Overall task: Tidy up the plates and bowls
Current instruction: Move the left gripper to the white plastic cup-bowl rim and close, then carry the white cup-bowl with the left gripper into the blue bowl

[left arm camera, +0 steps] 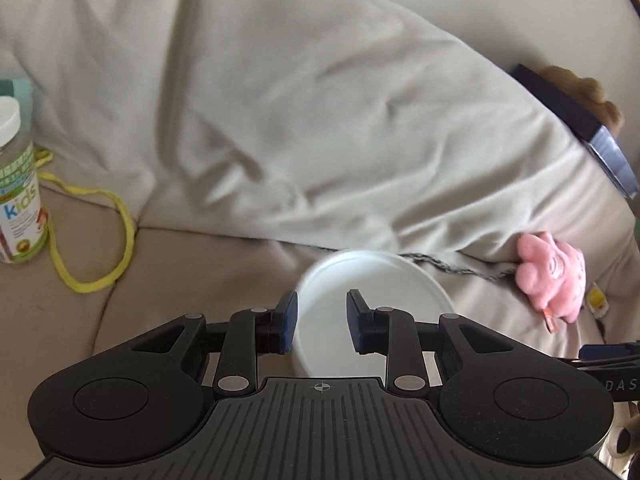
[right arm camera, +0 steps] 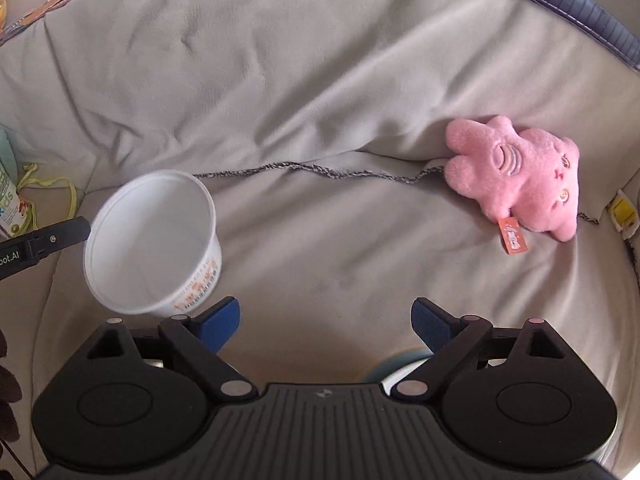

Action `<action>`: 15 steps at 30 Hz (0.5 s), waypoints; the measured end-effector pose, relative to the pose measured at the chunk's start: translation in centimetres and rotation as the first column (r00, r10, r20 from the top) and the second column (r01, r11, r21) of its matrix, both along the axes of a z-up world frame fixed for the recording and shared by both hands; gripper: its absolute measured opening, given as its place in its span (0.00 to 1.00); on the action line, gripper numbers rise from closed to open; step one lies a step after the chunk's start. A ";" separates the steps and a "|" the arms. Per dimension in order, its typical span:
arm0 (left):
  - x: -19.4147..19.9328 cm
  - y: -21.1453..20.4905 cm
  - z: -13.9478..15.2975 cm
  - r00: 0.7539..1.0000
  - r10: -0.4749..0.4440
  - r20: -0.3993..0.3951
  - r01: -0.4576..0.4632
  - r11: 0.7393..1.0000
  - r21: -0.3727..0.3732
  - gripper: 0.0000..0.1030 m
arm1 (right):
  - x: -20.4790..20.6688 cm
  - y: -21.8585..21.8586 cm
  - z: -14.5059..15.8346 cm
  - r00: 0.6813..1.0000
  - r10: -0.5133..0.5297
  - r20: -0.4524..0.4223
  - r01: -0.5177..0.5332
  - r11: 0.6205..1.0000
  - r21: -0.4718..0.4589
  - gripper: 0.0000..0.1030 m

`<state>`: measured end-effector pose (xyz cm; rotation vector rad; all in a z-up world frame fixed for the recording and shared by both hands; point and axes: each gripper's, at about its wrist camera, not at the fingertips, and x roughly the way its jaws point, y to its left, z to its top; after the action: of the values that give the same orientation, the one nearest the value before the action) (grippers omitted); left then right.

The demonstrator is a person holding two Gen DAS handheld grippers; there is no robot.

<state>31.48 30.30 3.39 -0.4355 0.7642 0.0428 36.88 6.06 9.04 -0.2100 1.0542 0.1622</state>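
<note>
You can count one white bowl [right arm camera: 150,240], at the left of the right wrist view. There is one pink soft toy [right arm camera: 516,178] at the right of that view, with one orange tag [right arm camera: 512,240] hanging from it. One grey string [right arm camera: 312,170] runs across the middle. In the left wrist view you can see one bottle [left arm camera: 18,184] at the left edge, and one yellow band [left arm camera: 96,236] lying next to it. One dark blue thing [left arm camera: 580,128] sits at the upper right. You hold two grippers, the left gripper [left arm camera: 322,322] and the right gripper [right arm camera: 326,324], and each one has two blue pads.
</note>
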 end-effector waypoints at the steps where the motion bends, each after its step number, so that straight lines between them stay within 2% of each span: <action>1: 0.3 0.7 -0.7 1.000 0.013 -0.014 -0.013 1.000 -0.018 0.29 | 0.4 1.0 -0.3 1.000 -0.004 -0.002 0.004 1.000 0.013 0.91; 5: 1.4 2.0 -2.8 0.997 0.049 -0.057 -0.051 0.997 -0.049 0.29 | 2.3 3.9 -2.6 0.995 -0.055 -0.082 0.063 0.993 0.095 0.91; 10: 2.1 1.5 -4.7 0.993 0.002 -0.116 -0.012 0.997 -0.082 0.29 | 4.7 6.2 -7.5 0.961 -0.147 -0.235 0.180 0.975 0.129 0.88; 12: 2.4 1.1 -5.3 0.991 -0.026 -0.133 0.012 0.995 -0.102 0.29 | 5.2 6.7 -9.3 0.947 -0.156 -0.282 0.205 0.967 0.153 0.79; 14: 2.6 0.8 -6.0 0.987 -0.058 -0.152 0.038 0.991 -0.130 0.24 | 5.2 6.9 -10.5 0.933 -0.156 -0.325 0.221 0.960 0.174 0.57; 15: 2.6 0.7 -6.1 0.986 -0.064 -0.157 0.041 0.988 -0.147 0.23 | 5.2 6.9 -10.8 0.929 -0.150 -0.338 0.222 0.958 0.184 0.55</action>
<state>34.11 31.01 -2.70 -0.5535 0.9419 -0.0267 42.10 13.00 -1.73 0.1234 1.3640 0.1412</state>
